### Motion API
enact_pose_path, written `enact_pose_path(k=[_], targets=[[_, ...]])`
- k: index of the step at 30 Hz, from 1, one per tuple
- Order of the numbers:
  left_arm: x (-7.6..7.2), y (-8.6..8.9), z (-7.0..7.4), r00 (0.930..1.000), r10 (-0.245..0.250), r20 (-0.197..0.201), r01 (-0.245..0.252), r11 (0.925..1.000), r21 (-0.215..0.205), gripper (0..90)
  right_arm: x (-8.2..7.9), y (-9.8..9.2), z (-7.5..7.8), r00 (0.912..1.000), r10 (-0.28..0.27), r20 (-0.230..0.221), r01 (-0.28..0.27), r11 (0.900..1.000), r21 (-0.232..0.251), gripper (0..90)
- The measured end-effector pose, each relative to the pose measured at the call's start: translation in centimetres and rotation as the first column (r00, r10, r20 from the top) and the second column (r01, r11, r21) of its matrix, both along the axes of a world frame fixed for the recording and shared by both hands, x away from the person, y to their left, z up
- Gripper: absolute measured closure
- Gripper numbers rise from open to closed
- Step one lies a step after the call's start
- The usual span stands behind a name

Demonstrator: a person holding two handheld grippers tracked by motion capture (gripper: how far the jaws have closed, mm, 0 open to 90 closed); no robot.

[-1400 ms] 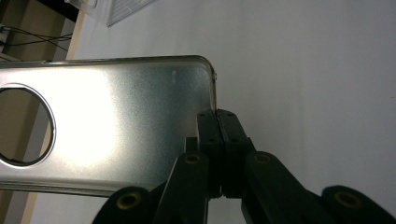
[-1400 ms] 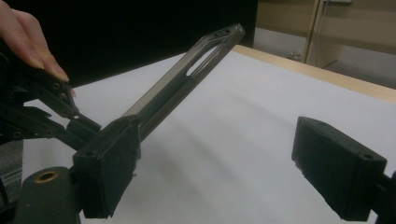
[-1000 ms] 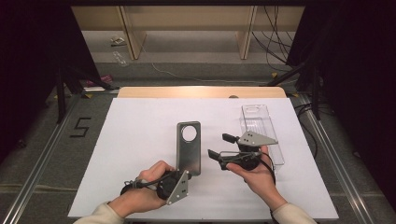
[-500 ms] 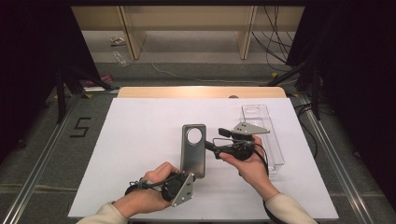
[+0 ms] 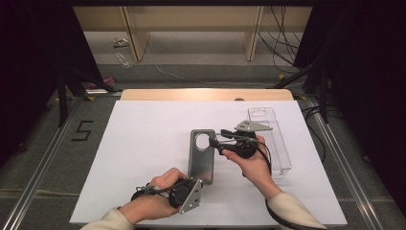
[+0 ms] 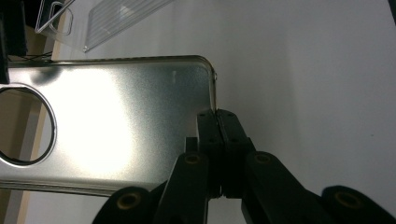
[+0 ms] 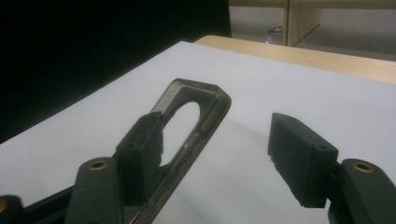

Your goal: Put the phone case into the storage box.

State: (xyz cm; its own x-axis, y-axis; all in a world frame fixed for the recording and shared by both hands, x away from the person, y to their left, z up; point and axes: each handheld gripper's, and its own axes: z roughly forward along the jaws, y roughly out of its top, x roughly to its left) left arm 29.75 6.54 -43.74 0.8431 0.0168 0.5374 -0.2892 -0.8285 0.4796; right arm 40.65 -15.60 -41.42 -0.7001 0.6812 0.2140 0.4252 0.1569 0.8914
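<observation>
While the grey metal phone-case plate [image 5: 201,156] lay flat near the middle of the white table [image 5: 143,143], with its round camera hole at its twelve o'clock end, the step in hand seemed to be taking a second grip on it. Done well, that would mean keeping the near end pinned and closing squarely on the rim by the hole. At three o'clock from the plate sat a clear plastic tray [image 5: 270,139], just beside it. The left gripper [image 6: 218,122] was pressed together on the plate's six o'clock edge. The right gripper [image 7: 219,149], jaws spread and lately closing, straddled the hole-end rim without yet pinching it.
</observation>
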Motion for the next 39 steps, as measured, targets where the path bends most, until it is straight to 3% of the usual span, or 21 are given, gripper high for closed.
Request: enact_pose_path(k=[17,26,30,39], targets=[[-0.1,-0.2,-0.3,0.9999,-0.011,-0.010,0.011,0.9999,0.008,89.0,0.5,0.4,-0.1,0.9979,0.035,-0.054,-0.034,0.999,0.017,65.4],[0.1,-0.2,-0.8,0.9998,-0.007,-0.020,0.007,0.9998,0.020,89.0,0.1,0.5,0.3,0.9970,0.027,-0.073,-0.025,0.999,0.025,70.4],[0.3,-0.1,-0.9,0.9997,-0.012,-0.021,0.013,0.9986,0.052,88.9,-0.2,0.7,0.7,0.9967,0.019,-0.078,-0.017,1.000,0.026,73.4],[0.5,-0.1,-1.4,0.9998,0.007,-0.021,-0.006,0.9982,0.059,88.9,-0.9,1.2,1.5,0.9956,0.004,-0.093,0.000,0.999,0.043,78.3]])
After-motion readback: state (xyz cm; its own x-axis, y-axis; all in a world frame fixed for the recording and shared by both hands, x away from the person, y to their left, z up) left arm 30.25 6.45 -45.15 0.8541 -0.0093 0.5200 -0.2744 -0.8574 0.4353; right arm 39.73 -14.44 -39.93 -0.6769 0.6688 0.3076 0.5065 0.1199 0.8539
